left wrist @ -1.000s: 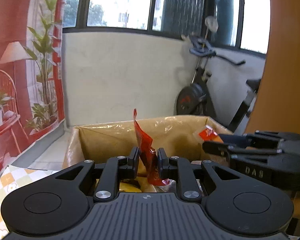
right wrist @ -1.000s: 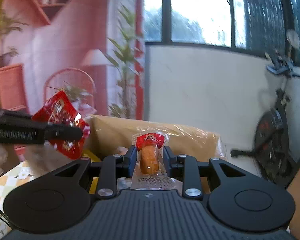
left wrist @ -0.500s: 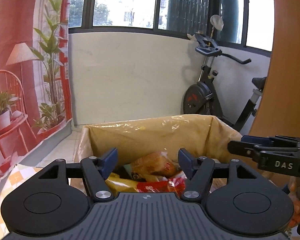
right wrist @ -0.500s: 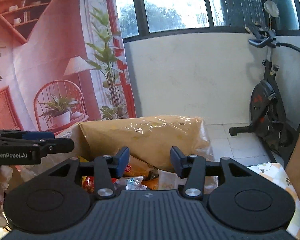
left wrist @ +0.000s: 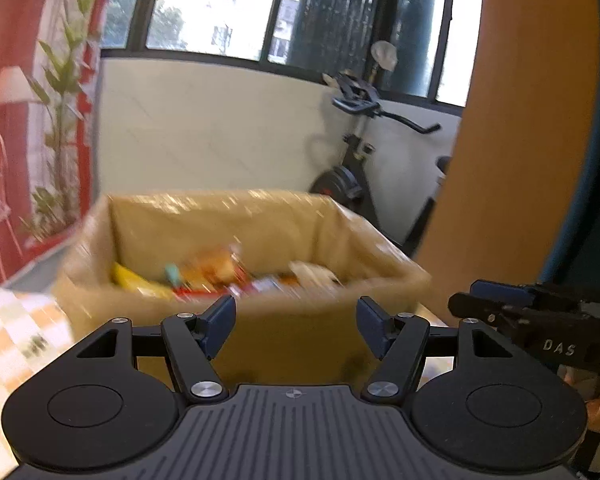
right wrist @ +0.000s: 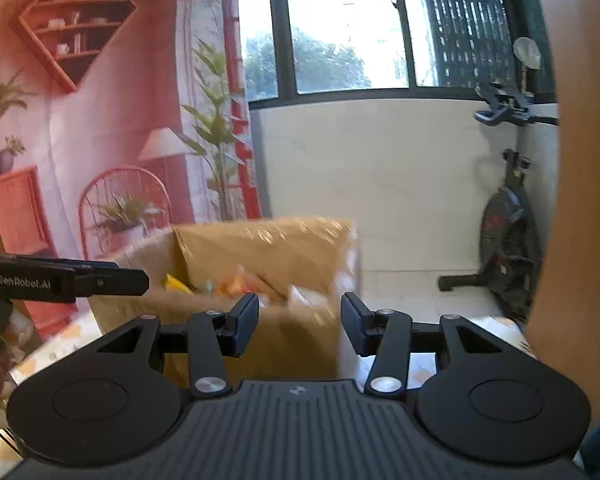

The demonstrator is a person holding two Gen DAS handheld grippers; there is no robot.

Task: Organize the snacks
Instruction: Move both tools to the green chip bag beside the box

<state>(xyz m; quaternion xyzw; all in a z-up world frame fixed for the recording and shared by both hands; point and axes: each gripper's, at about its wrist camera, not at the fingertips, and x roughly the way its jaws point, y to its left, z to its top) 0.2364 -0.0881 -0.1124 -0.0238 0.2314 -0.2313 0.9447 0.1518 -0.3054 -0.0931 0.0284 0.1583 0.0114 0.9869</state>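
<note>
A white-walled balcony with a black exercise bike (left wrist: 352,184) was seen behind. The open brown cardboard box (left wrist: 284,328) held mixed snack packets (left wrist: 220,276) (blurred). The left gripper (left wrist: 296,326) and right gripper (right wrist: 300,324) were spread apart, nothing between them, before the box.

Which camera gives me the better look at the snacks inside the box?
The left wrist view: it looks over the box's near wall at the snacks, though motion blurs them. The right wrist view shows only a few blurred packets past the box corner.
</note>
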